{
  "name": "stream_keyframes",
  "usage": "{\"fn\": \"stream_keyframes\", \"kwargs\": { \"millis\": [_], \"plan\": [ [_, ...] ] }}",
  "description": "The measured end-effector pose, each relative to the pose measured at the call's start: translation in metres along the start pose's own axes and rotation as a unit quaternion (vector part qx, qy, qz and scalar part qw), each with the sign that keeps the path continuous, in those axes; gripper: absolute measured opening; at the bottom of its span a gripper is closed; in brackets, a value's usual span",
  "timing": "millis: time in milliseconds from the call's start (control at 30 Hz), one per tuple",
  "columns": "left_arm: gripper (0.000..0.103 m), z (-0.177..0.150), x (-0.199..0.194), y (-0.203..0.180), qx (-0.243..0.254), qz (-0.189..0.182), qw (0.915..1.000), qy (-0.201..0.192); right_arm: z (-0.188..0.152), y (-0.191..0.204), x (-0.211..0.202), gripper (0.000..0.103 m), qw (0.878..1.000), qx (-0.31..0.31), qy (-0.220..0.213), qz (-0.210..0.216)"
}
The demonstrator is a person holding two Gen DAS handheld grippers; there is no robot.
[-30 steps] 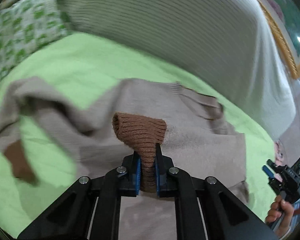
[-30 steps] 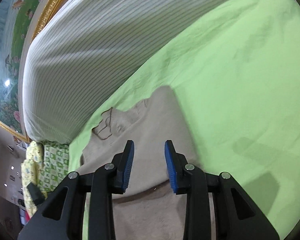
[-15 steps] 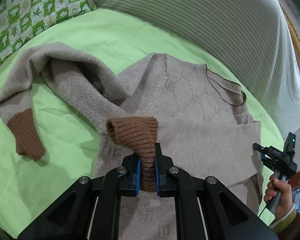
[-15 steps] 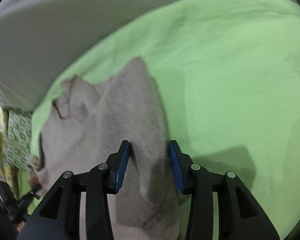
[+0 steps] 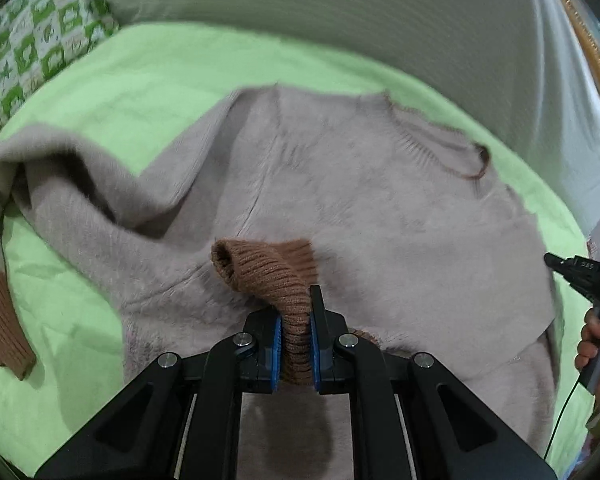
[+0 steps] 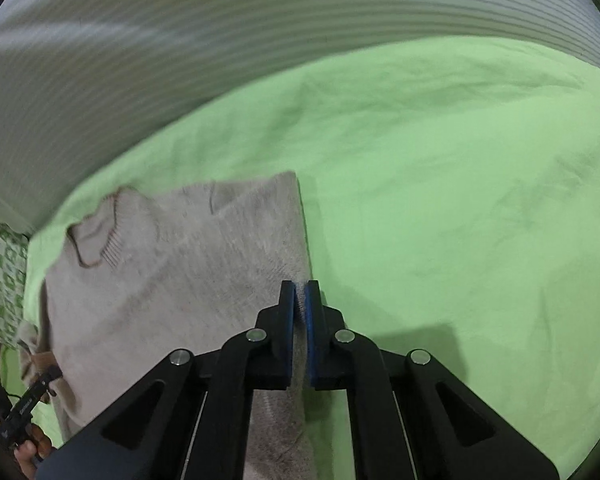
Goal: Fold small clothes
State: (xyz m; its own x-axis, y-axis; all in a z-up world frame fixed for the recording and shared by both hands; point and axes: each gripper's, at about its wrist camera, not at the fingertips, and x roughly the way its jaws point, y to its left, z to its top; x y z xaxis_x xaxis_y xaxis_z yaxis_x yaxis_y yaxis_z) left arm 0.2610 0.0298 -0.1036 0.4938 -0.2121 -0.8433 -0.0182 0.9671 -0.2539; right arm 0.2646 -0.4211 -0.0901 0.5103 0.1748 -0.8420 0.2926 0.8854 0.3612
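While the beige sweater (image 5: 380, 216) lies spread on the green bed sheet (image 6: 460, 184), the left tongs (image 5: 296, 320) pinch its brown ribbed cuff (image 5: 272, 268), which is held above the sweater's chest. The right tongs (image 6: 300, 300) have just been closing and now pinch the sweater's folded side edge, just beside bare sheet.

Right tongs (image 6: 300, 300) pinch the sweater (image 6: 172, 272) edge; green sheet (image 6: 440, 200) beneath
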Motion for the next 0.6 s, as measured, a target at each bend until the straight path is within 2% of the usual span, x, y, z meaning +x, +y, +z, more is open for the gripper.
{"fn": "stream_keyframes", "kwargs": {
  "millis": [133,200,300,367,500,600],
  "plan": [
    [0.02,-0.01,-0.012,0.009,-0.002,-0.003,1.0,0.001,-0.002,0.001,-0.008,0.01,1.0,0.01,0.004,0.004],
    [0.025,-0.017,-0.021,0.014,-0.007,-0.001,1.0,0.002,-0.005,0.009,-0.021,0.01,1.0,-0.004,-0.004,-0.008],
    [0.027,-0.026,-0.032,0.024,-0.023,0.0,0.9997,0.004,-0.01,0.028,-0.04,0.013,1.0,-0.011,-0.023,0.002],
    [0.027,-0.03,-0.039,0.03,-0.034,0.006,0.9994,0.003,-0.018,0.042,-0.053,0.017,0.999,-0.018,-0.032,0.03],
    [0.028,-0.03,-0.059,0.051,-0.054,0.028,0.9981,-0.014,-0.043,0.089,-0.06,0.036,0.994,-0.048,-0.018,0.101],
    [0.036,-0.027,-0.065,0.074,-0.087,0.036,0.9955,-0.011,-0.066,0.12,-0.052,0.037,0.986,-0.083,0.014,0.143]
  ]
}}
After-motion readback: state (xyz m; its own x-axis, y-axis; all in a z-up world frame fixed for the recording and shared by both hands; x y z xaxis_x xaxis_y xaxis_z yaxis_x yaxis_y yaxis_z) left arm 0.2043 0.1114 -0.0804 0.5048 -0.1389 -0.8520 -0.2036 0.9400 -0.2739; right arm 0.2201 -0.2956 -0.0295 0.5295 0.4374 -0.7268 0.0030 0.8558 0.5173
